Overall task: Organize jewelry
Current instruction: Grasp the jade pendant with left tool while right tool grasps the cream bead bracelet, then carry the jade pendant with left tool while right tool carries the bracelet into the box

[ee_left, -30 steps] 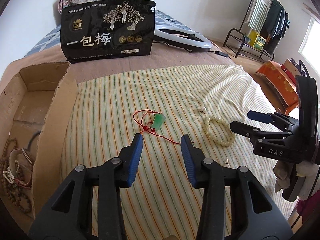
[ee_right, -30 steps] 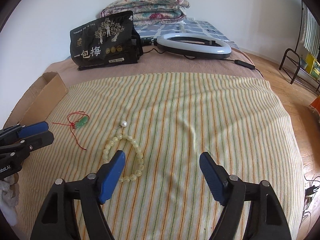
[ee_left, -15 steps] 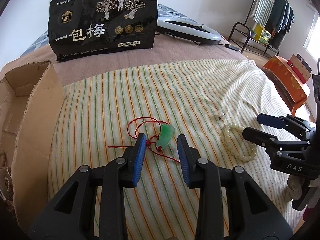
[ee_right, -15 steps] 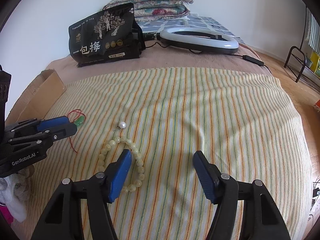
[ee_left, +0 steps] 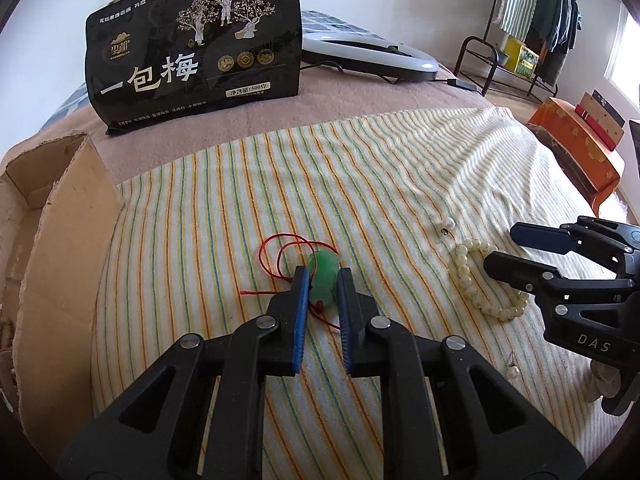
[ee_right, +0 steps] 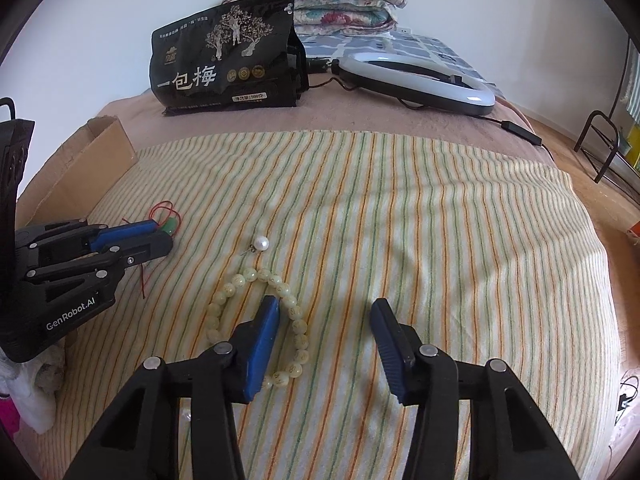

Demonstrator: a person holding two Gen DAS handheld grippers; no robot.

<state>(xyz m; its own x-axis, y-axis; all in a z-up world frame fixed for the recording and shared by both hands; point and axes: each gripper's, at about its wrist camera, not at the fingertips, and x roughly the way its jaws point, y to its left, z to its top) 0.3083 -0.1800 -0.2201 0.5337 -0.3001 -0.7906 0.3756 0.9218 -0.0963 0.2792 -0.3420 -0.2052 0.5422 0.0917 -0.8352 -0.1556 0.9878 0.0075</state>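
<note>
Green pendant (ee_left: 325,278) (red-corded) sits between closing left gripper (ee_left: 323,286) fingers.

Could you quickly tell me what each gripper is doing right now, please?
Left gripper: closing on the green pendant, pads at its sides.
Right gripper: open but closing, one side of the bead bracelet between its fingers.

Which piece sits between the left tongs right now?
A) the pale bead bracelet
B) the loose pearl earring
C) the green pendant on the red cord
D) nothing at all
C: in the left wrist view the left tongs are closing on the green pendant; the bead bracelet lies apart, by the right tongs.
</note>
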